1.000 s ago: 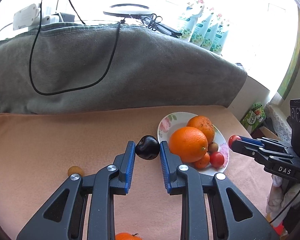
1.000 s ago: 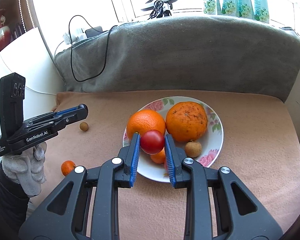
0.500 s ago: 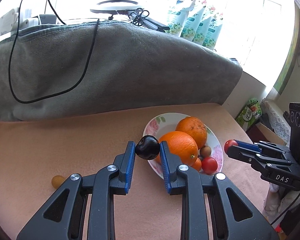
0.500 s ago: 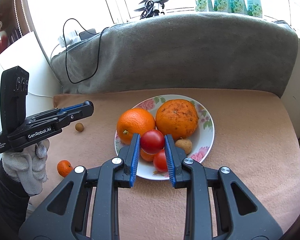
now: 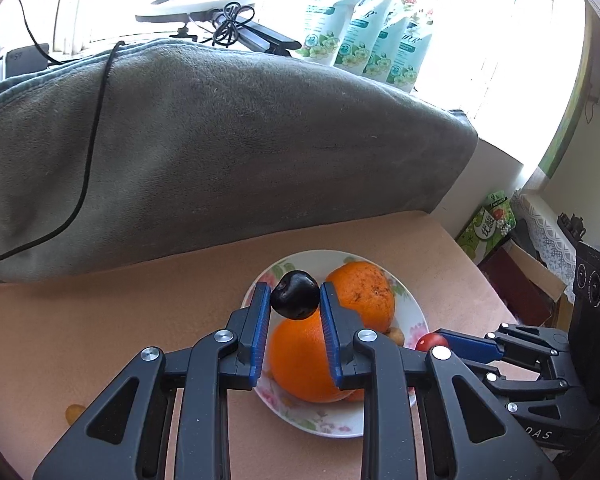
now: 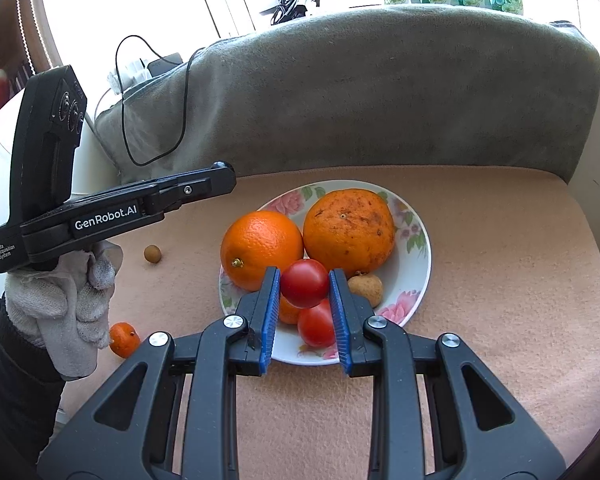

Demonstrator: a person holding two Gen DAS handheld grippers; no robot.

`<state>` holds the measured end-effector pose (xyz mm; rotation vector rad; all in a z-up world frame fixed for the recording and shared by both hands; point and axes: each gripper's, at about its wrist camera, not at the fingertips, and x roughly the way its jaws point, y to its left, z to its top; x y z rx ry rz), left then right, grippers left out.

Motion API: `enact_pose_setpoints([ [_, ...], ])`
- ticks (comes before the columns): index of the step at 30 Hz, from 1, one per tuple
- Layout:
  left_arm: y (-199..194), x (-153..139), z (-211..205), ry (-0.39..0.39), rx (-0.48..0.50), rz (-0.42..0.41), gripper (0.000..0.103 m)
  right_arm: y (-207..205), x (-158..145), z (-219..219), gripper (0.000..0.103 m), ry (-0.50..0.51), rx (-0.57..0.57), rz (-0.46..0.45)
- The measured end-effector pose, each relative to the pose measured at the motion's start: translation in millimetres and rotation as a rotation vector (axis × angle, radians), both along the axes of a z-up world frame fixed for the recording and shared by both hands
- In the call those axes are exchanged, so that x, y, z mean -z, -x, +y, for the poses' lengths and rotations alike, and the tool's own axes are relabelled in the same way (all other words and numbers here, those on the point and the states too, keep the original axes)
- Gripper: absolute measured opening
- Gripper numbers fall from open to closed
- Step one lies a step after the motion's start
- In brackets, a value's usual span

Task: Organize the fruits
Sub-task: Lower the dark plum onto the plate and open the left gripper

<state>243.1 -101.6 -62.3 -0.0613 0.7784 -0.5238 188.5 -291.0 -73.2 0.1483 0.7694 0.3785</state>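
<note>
My left gripper is shut on a dark cherry and holds it above the near-left part of the flowered plate. My right gripper is shut on a red cherry tomato above the plate's near side. On the plate lie two oranges, another tomato, a longan and a small orange fruit. The left gripper shows at the left in the right wrist view.
A loose longan and a small tangerine lie on the peach cloth left of the plate. A grey blanket with a black cable rises behind. The seat drops off at the right, where boxes stand.
My left gripper has carried the cherry rightward, from beside the plate to over it. My right gripper has moved slightly forward over the plate with the tomato.
</note>
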Motion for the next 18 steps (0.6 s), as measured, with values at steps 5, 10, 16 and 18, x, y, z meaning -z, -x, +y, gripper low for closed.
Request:
enact_pose_setpoints([
  [5, -9, 4, -10, 0.009, 0.016, 0.025, 0.023, -4, 3, 0, 0.026, -0.004, -0.004, 0.007],
  [10, -15, 7, -14, 0.013, 0.020, 0.046, 0.023, -10, 7, 2, 0.026, -0.009, -0.009, 0.017],
  [16, -19, 10, -20, 0.008, 0.031, 0.059, 0.023, -13, 8, 6, 0.026, 0.000, -0.015, 0.018],
  [18, -20, 10, -21, 0.009, 0.031, 0.060, 0.023, -13, 8, 7, 0.026, 0.002, -0.018, 0.017],
])
